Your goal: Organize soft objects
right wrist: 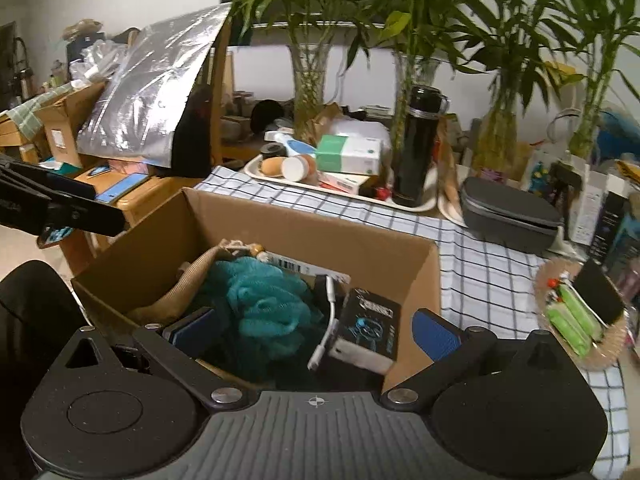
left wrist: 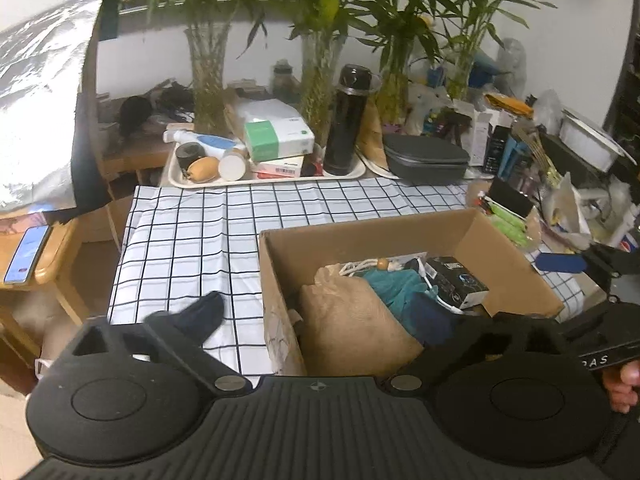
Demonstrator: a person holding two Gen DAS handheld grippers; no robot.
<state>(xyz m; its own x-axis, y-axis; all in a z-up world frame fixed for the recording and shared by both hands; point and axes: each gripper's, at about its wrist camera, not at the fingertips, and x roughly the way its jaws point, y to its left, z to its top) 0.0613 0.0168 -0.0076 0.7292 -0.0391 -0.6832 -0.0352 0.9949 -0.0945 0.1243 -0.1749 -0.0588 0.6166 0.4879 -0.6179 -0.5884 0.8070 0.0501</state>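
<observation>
An open cardboard box (left wrist: 400, 228) (right wrist: 304, 220) stands on the checked tablecloth (left wrist: 188, 236). In it lie a tan cloth bag (left wrist: 348, 320) (right wrist: 192, 276), a teal mesh sponge (left wrist: 396, 286) (right wrist: 264, 304), a white cable (right wrist: 324, 320) and a small black box (left wrist: 456, 280) (right wrist: 368, 328). A dark sock (left wrist: 200, 314) lies on the cloth left of the box, by my left gripper's left finger. My left gripper (left wrist: 320, 332) is open over the box's near left corner. My right gripper (right wrist: 316, 332) is open, its blue pads (right wrist: 436, 336) either side of the sponge.
A cream tray (left wrist: 264, 180) with bottles, boxes and a black flask (left wrist: 348, 120) stands at the back. A grey case (left wrist: 428, 156), glass vases with bamboo (left wrist: 208, 60), right-side clutter, a woven basket (right wrist: 580, 320), a wooden side table with a phone (left wrist: 26, 254).
</observation>
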